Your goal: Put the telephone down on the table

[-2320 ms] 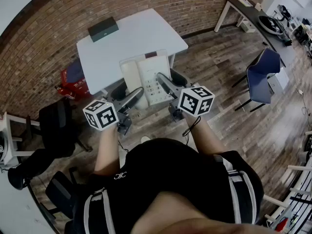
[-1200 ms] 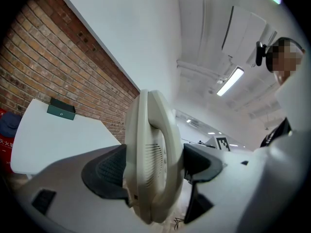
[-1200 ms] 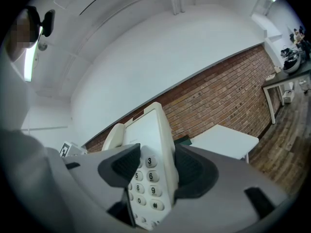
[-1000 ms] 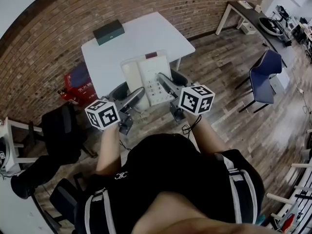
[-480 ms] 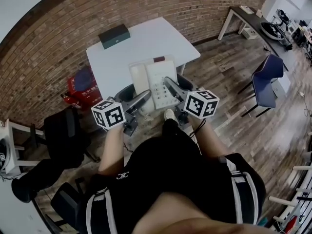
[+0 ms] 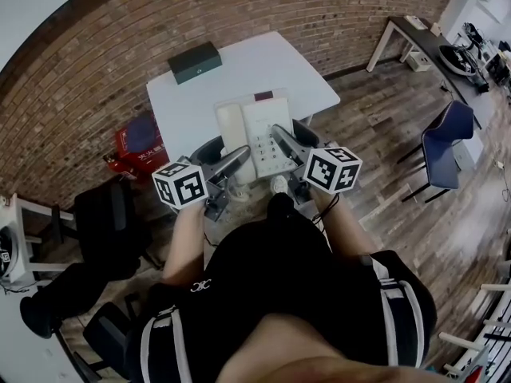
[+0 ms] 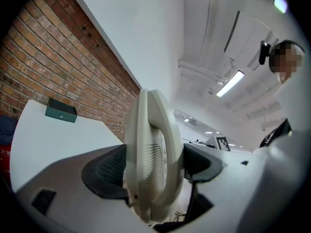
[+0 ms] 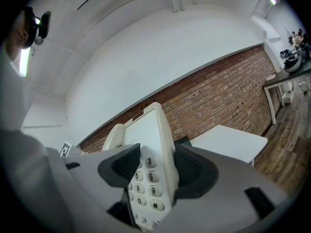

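Brick wall point(image 6: 80, 70) backs a white table point(image 6: 307, 74). Over its near edge hangs the telephone point(image 6: 259, 126). The left gripper point(image 7: 153, 166) clamps its handset side, the right gripper point(image 8: 153, 171) its keypad side. Its near end is hidden.

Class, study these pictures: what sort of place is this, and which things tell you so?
Most likely an office or workroom: a white table, a desk telephone, a blue chair and a second desk carrying equipment.
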Demonstrator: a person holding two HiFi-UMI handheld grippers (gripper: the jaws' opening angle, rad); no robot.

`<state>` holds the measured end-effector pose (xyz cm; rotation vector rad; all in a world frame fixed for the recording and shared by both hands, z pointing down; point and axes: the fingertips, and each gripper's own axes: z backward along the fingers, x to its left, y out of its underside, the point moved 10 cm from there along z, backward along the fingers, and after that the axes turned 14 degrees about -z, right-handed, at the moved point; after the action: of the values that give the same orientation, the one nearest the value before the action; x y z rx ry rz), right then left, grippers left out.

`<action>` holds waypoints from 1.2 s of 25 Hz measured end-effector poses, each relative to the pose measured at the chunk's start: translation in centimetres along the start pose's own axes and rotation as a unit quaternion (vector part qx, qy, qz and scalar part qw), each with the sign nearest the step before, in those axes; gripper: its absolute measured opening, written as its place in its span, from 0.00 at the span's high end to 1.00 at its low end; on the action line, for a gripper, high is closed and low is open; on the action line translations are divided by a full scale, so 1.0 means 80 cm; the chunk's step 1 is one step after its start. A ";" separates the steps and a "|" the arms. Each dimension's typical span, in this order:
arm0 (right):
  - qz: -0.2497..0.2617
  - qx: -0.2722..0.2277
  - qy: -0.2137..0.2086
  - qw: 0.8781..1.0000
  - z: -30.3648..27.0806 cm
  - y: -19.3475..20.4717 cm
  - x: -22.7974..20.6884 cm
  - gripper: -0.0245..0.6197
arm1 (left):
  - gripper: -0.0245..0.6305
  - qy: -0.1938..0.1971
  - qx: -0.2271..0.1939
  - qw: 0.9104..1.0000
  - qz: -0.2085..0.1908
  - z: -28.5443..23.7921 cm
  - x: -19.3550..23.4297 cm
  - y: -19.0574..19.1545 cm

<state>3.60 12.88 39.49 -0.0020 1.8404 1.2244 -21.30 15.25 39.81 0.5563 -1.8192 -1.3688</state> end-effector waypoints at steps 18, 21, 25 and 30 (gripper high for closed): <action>-0.027 0.033 0.012 0.999 -0.158 -0.103 -0.130 0.64 | 0.40 -0.009 0.031 0.999 0.034 -0.150 0.159 -0.047; -0.036 0.044 0.019 0.998 -0.185 -0.126 -0.159 0.64 | 0.40 -0.013 0.036 0.998 0.052 -0.184 0.186 -0.055; -0.043 0.061 0.025 0.997 -0.218 -0.160 -0.200 0.64 | 0.40 -0.017 0.049 0.996 0.071 -0.234 0.219 -0.066; -0.056 0.086 0.030 0.994 -0.266 -0.199 -0.259 0.64 | 0.40 -0.023 0.065 0.993 0.097 -0.296 0.268 -0.073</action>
<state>8.85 -20.13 43.88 -0.0464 1.9659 0.9945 -16.09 -16.56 43.97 0.4037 -1.9544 -1.1478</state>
